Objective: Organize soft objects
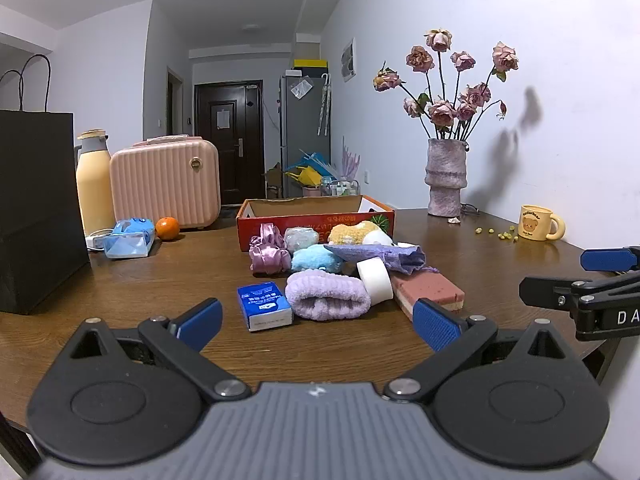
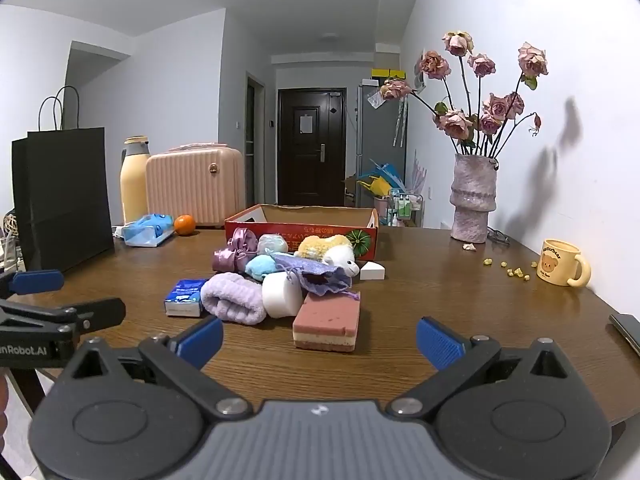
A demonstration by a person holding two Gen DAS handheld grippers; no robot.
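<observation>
Left gripper (image 1: 318, 322): blue-padded fingers spread wide, nothing between them, held low over the brown wooden table (image 1: 140, 280).

Right gripper (image 2: 319, 342): fingers likewise spread and empty, alongside the left.

Pile of soft items, just ahead of both pairs of fingers, bunched in front of the box (presumably staged there for sorting):
- Rolled lilac fleece towel (image 1: 326, 296), straight beyond the left fingertips; ahead-left of the right ones.
- Small blue-and-white tissue packet (image 1: 264, 306), touching the towel, beyond the left gripper's left finger.
- Pink-and-cream layered sponge block (image 2: 326, 326), nearest item between the right fingers; beside the left gripper's right finger.
- White foam roll (image 2: 282, 294), leaning between towel and sponge.
- Purple drawstring fabric pouch (image 2: 316, 274), draped over the pile.
- Pale blue plush ball (image 1: 316, 258) and mauve satin scrunchies (image 1: 268, 254), farther back.
- Yellow-and-white plush toy (image 2: 332, 252), against the box.

Open red cardboard box (image 1: 316, 218): behind the pile, appears empty from this angle; judged the likely destination.

Bystanders, well apart: ribbed pink vase of dried roses (image 1: 444, 176), yellow bear mug (image 1: 540, 222).

Status: no item lifted; task judged at its start.
</observation>
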